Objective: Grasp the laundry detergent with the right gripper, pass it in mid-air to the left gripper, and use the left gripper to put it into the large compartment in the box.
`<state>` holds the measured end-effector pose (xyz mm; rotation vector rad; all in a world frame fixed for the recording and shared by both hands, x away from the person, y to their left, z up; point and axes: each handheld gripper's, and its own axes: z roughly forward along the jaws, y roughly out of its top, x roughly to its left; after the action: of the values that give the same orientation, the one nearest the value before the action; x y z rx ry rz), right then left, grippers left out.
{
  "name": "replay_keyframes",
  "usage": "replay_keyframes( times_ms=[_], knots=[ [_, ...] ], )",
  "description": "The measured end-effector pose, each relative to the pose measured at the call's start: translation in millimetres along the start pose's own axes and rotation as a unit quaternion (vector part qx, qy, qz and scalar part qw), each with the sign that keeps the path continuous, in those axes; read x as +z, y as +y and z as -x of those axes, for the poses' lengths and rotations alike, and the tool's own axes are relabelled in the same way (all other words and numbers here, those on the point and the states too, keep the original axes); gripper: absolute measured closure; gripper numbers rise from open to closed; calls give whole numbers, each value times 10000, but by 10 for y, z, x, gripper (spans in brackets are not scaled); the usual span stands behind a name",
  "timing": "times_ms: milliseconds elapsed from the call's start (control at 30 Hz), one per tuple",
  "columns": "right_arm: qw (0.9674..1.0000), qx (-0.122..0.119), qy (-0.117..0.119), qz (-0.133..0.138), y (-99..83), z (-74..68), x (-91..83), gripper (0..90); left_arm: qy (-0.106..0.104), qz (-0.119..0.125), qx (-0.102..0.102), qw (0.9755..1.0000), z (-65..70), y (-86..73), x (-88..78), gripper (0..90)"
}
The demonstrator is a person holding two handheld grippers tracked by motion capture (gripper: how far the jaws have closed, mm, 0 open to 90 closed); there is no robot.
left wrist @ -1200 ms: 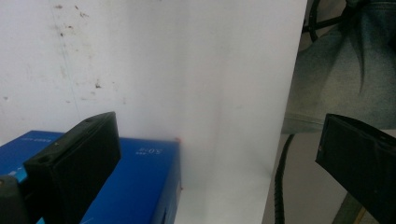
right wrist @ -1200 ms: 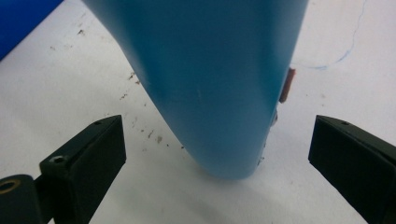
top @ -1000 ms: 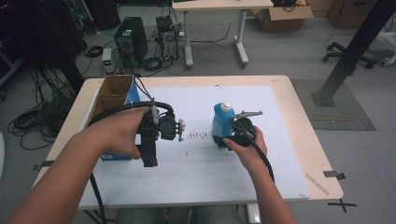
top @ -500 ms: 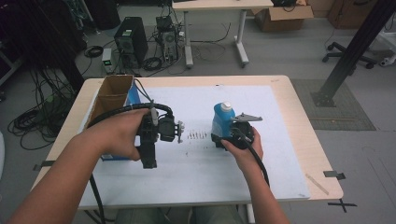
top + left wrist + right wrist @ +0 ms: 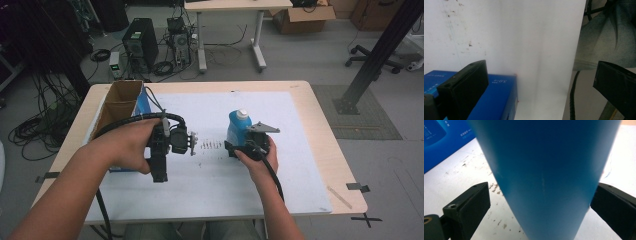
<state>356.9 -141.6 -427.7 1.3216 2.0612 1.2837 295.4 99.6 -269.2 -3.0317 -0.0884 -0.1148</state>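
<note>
Now the right gripper [image 5: 240, 146] has closed in around the blue bottle [image 5: 237, 127].

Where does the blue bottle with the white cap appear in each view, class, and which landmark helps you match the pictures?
High view: the blue bottle stands right of centre on the white sheet, at the right gripper.
Left gripper view: not in it.
Right gripper view: the bottle's body rises in the middle, between the black jaws.
Shared landmark: the blue box.
</note>
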Motion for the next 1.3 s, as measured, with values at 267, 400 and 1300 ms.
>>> replay_keyframes(
  times_ms=[267,400,1300],
  knots=[
    [9999,107,-40,85,-13,8,21,28,21,-21,26,10000,-2,1,7,2],
    [9999,85,-51,112,-23,-10,37,31,41,3,32,10000,0,6,11,2],
    [9994,145,-127,289,-2,-25,40,166,38,18,19,10000,5,-13,2,2]
  ],
)
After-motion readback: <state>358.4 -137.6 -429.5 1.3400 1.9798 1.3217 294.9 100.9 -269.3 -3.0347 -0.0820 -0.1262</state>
